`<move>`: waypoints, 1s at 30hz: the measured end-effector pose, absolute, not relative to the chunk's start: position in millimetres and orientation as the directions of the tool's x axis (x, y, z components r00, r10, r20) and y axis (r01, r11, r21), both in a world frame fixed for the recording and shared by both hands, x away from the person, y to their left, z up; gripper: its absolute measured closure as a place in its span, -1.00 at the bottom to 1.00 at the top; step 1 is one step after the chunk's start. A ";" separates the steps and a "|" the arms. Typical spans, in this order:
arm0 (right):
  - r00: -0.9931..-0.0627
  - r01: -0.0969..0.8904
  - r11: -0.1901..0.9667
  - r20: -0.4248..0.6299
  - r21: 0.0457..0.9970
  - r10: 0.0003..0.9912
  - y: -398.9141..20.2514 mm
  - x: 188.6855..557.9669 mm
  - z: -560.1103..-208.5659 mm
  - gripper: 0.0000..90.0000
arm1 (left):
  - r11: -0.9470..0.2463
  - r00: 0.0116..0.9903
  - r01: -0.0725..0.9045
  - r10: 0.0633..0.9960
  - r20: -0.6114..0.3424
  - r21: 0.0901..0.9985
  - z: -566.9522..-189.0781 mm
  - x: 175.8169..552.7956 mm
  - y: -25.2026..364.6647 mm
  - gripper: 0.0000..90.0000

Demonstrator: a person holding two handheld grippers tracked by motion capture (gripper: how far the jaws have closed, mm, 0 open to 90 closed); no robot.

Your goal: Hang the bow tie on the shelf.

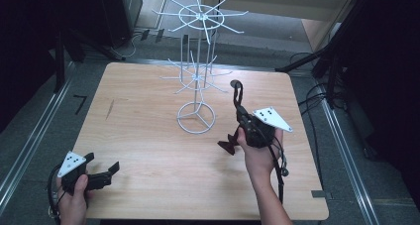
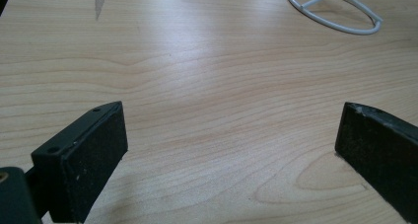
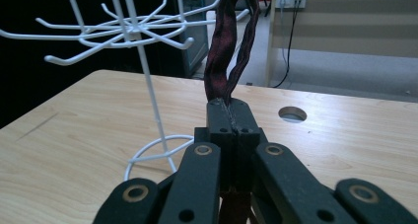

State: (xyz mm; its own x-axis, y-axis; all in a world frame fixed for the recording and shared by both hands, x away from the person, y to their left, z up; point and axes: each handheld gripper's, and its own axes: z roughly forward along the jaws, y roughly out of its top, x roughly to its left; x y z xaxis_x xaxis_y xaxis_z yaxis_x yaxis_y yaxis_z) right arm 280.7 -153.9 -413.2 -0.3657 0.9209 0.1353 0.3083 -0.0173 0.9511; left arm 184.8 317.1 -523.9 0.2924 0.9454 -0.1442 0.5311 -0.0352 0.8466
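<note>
- My right gripper [image 1: 241, 117] is clenched on a dark red strap [image 3: 227, 51]; in the right gripper view the jaws press flat together with the strap pinched between them.
- The strap's loop rises above the jaw tips, and another bit of it hangs below the gripper, close to my right hand [image 1: 257, 153].
- In the high view the loop stands up to the right of the rack [image 1: 198, 61], apart from its arms.
- The rack is white wire, with a ring base, a thin pole and two tiers of hooked arms; it stands on the far middle of the table [image 1: 148, 150].
- My left gripper [image 1: 105, 168] is released, its jaws wide apart with nothing between them, low over the near left corner of the table.
- In the left gripper view bare wood lies between the jaws, and the rack's ring base sits well ahead at the upper right.
- My left hand [image 1: 74, 197] grips the handle at the table's near edge.
- A round hole [image 3: 292, 114] shows in the tabletop beyond my right gripper.
</note>
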 end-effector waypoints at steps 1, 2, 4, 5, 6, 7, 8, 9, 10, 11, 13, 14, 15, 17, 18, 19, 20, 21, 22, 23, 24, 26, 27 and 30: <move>-0.373 0.308 -0.016 0.136 0.951 0.918 -152.9 279.5 -412.8 1.00 | -0.034 0.292 0.531 0.945 -0.146 0.846 -523.9 184.7 316.9 -1.00; -0.377 0.305 -0.010 0.130 0.952 0.917 -152.2 278.6 -412.4 1.00 | -0.035 0.292 0.532 0.945 -0.145 0.846 -523.8 184.7 317.0 -1.00; -0.383 0.304 -0.005 0.127 0.953 0.915 -150.5 276.9 -412.0 1.00 | -0.036 0.292 0.532 0.946 -0.144 0.846 -523.9 184.6 316.9 -1.00; -0.387 0.302 -0.004 0.126 0.953 0.913 -149.7 276.4 -412.1 1.00 | -0.036 0.292 0.532 0.946 -0.144 0.846 -523.8 184.6 316.9 -1.00; -0.390 0.305 -0.004 0.129 0.952 0.912 -148.6 275.8 -412.1 1.00 | -0.036 0.292 0.532 0.946 -0.144 0.846 -523.8 184.6 316.9 -1.00; -0.395 0.305 -0.002 0.128 0.952 0.910 -147.7 275.5 -412.1 1.00 | -0.036 0.292 0.532 0.946 -0.144 0.846 -523.9 184.6 316.9 -1.00; -0.397 0.301 0.000 0.126 0.954 0.909 -146.6 275.3 -412.2 1.00 | -0.035 0.292 0.532 0.946 -0.144 0.846 -523.8 184.6 316.9 -1.00; -0.400 0.300 0.001 0.125 0.954 0.908 -145.8 275.2 -412.1 1.00 | -0.034 0.291 0.532 0.946 -0.145 0.846 -523.9 184.7 316.9 -1.00; -0.404 0.298 0.003 0.124 0.954 0.906 -144.4 275.1 -411.9 1.00 | -0.035 0.292 0.531 0.946 -0.144 0.847 -523.9 184.7 317.0 -1.00; -0.408 0.299 0.004 0.124 0.954 0.904 -143.3 274.9 -411.6 1.00 | -0.034 0.292 0.531 0.945 -0.145 0.846 -523.9 184.8 317.1 -1.00; -0.415 0.300 0.007 0.123 0.954 0.902 -140.8 275.0 -411.4 1.00 | -0.034 0.292 0.531 0.945 -0.145 0.846 -523.9 184.8 317.1 -1.00; -0.419 0.297 0.011 0.120 0.955 0.900 -139.7 275.2 -411.3 1.00 | -0.034 0.292 0.531 0.945 -0.145 0.847 -523.9 184.8 317.1 -1.00; -0.421 0.299 0.011 0.122 0.954 0.899 -138.4 275.1 -411.1 1.00 | -0.034 0.292 0.532 0.945 -0.146 0.846 -523.9 184.8 317.1 -1.00; -0.426 0.298 0.018 0.117 0.954 0.897 -136.1 276.0 -411.3 1.00 | -0.035 0.292 0.533 0.945 -0.145 0.845 -523.9 184.7 317.3 -1.00; -0.429 0.298 0.021 0.114 0.954 0.896 -135.3 276.8 -411.6 1.00 | -0.035 0.292 0.533 0.945 -0.145 0.845 -523.8 184.7 317.3 -1.00; -0.430 0.300 0.022 0.114 0.954 0.896 -134.5 277.8 -411.9 1.00 | -0.037 0.292 0.533 0.946 -0.143 0.846 -523.9 184.7 317.4 -1.00; -0.428 0.303 0.022 0.115 0.953 0.896 -133.8 278.9 -412.4 1.00 | -0.033 0.291 0.532 0.945 -0.146 0.846 -523.9 184.8 317.1 -1.00; -0.426 0.307 0.020 0.118 0.951 0.897 -133.7 280.1 -412.9 1.00 | -0.031 0.290 0.531 0.946 -0.147 0.847 -524.0 184.7 317.0 -1.00; -0.424 0.308 0.019 0.119 0.951 0.898 -133.9 281.5 -413.5 1.00 | -0.031 0.290 0.531 0.946 -0.147 0.847 -524.0 184.7 317.1 -1.00; -0.423 0.313 0.017 0.124 0.949 0.898 -133.9 282.6 -414.0 1.00 | -0.032 0.290 0.531 0.946 -0.147 0.847 -524.0 184.8 317.2 -1.00; -0.421 0.315 0.017 0.124 0.949 0.899 -134.0 283.5 -414.3 1.00 | -0.030 0.290 0.531 0.946 -0.148 0.847 -524.0 184.8 317.1 -1.00; -0.420 0.323 0.015 0.129 0.946 0.898 -134.1 286.3 -415.5 1.00 | -0.030 0.291 0.532 0.945 -0.149 0.847 -524.0 184.8 317.2 -1.00; -0.421 0.327 0.015 0.131 0.945 0.897 -134.1 287.5 -416.1 1.00 | -0.032 0.292 0.532 0.945 -0.147 0.846 -523.9 184.8 317.4 -1.00; -0.418 0.338 0.013 0.138 0.941 0.898 -134.2 291.2 -418.4 1.00 | -0.031 0.291 0.532 0.945 -0.149 0.846 -524.0 184.9 317.3 -1.00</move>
State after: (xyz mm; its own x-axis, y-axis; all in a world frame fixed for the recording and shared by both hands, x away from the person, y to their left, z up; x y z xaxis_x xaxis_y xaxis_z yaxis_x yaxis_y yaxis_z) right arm 291.2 -134.2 -418.4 -0.4176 0.8981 0.1378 0.3382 0.0129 0.9410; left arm 184.9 317.3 -524.0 0.2906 0.9452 -0.1485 0.5317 -0.0305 0.8464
